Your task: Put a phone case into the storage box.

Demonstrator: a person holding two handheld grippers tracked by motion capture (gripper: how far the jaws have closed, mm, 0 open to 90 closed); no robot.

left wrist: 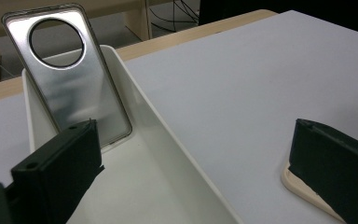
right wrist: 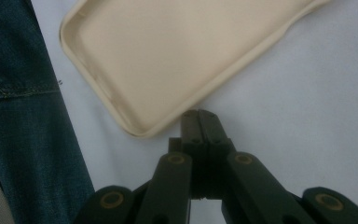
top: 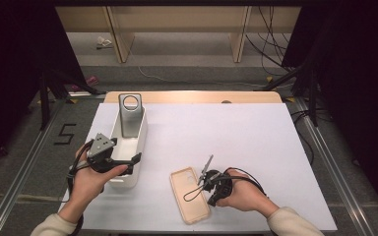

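A beige phone case [top: 189,194] lies hollow side up near the table's front edge. My right gripper [top: 211,199] is shut with nothing between its jaws. In the right gripper view its tips [right wrist: 199,117] sit at the long edge of the beige case [right wrist: 168,51]; whether they touch it I cannot tell. A silver phone back with a round hole [top: 130,115] leans upright at the far end of a white tray [top: 140,140]. My left gripper [top: 120,164] stands open at the tray's near end. Its jaws straddle the tray's right wall [left wrist: 168,140], and the silver back [left wrist: 70,70] is ahead of them.
The white table [top: 236,137] stretches wide to the right of the tray and behind the beige case. Blue denim [right wrist: 23,140] shows at the left of the right gripper view. Beyond the table's far edge stand wooden shelves [top: 177,29] and loose cables.
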